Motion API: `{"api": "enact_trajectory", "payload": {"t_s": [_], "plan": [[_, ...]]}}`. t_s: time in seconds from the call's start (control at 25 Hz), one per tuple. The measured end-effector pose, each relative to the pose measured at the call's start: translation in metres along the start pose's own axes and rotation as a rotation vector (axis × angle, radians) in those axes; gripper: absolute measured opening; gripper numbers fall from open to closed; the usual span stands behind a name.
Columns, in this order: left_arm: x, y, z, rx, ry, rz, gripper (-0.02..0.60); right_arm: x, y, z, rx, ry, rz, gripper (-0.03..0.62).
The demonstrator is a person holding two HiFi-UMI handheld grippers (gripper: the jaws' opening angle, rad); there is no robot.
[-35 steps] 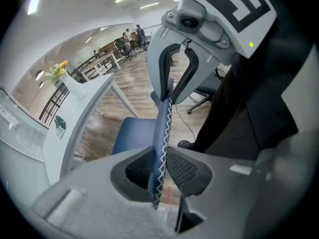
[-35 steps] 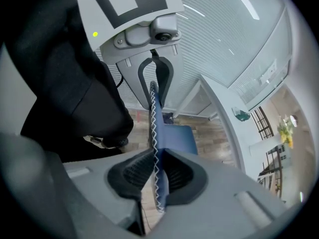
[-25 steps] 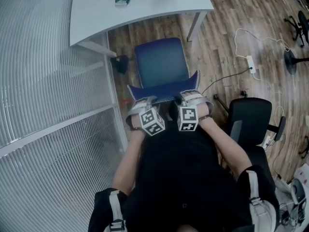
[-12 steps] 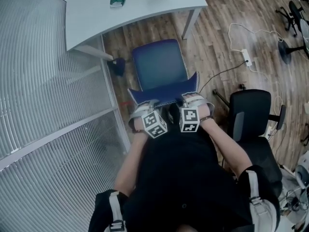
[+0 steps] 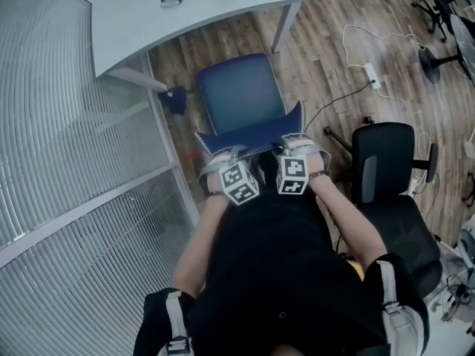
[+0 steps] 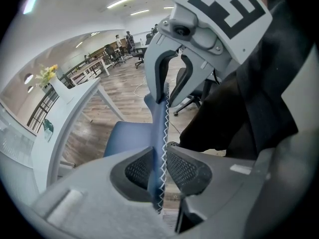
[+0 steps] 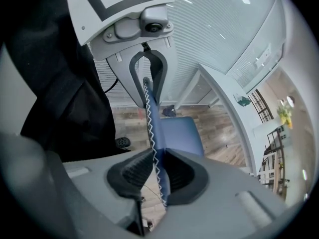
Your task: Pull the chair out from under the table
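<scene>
**Chair held by its backrest in both hand-held grippers, clear of the tabletop**

Head view: the blue chair (image 5: 239, 95) stands on the wooden floor (image 5: 334, 58), its seat just clear of the near edge of the white tabletop (image 5: 193, 13). The left hand-held gripper (image 5: 223, 156) and right hand-held gripper (image 5: 295, 144) sit side by side on the top edge of the backrest (image 5: 249, 134). A black office chair (image 5: 390, 176) stands near, to the right. Left gripper view: jaws narrow, pads (image 6: 185, 169) clamped on the stitched backrest edge. Right gripper view: jaws opening, with the backrest edge between them and the pads (image 7: 134, 172) touching it.
</scene>
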State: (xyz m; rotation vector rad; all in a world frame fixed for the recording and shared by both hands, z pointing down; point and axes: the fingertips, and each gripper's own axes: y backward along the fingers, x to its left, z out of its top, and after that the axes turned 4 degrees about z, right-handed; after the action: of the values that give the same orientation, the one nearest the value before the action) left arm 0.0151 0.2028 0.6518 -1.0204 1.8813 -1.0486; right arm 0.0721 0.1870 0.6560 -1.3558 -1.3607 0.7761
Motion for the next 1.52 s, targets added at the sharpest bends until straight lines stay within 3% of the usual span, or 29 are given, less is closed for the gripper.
{"api": "enact_trajectory", "payload": {"t_s": [0.36,0.64,1.12,1.52], "plan": [[-0.001,0.0,-0.004,-0.026,0.005,0.032,0.104,-0.001,-0.001,0.003,-0.007,-0.087,-0.043,0.1],[-0.005,0.0,-0.01,-0.034,0.026,0.082,0.143,0.008,0.0,0.006,-0.047,-0.166,-0.03,0.118],[0.003,0.02,-0.008,-0.06,0.058,0.147,0.21,0.005,0.021,0.01,-0.054,-0.192,-0.103,0.121],[0.018,0.06,0.002,-0.142,0.103,0.222,0.213,-0.003,0.055,0.025,-0.101,-0.191,-0.173,0.121]]}}
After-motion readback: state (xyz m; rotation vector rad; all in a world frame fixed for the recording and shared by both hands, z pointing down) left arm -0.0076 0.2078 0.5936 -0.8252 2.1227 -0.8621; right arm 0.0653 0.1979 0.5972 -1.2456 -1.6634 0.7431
